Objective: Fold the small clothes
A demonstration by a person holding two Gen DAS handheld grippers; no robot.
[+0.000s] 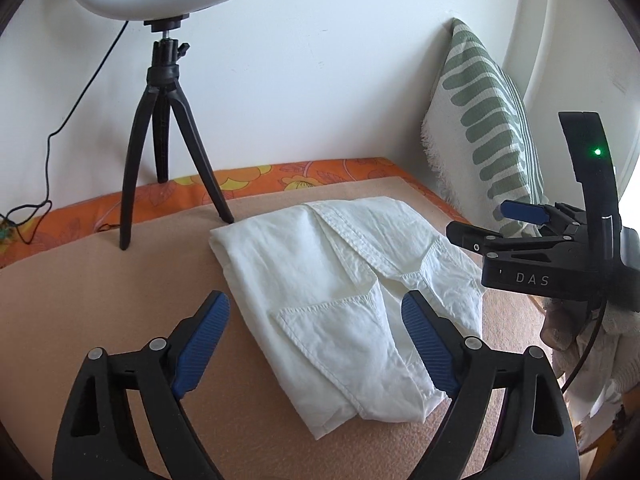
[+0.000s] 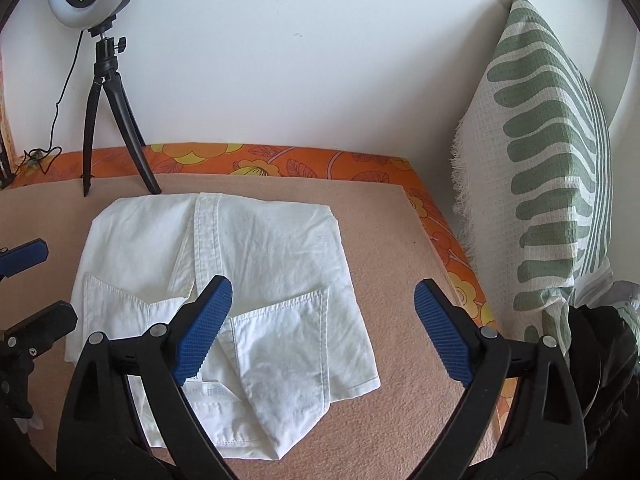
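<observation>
White folded shorts [image 1: 340, 300] lie on the tan mat [image 1: 80, 300]; my left gripper [image 1: 316, 344] and right gripper [image 2: 324, 332] stand spread, holding nothing.

The letters "DAS" stand in pale print on the black side of the right tool [image 1: 516, 216], just beside the green-patterned pillow [image 1: 480, 136]. A sewn-in label on the white garment [image 2: 224, 280] carries print too faint to read.
</observation>
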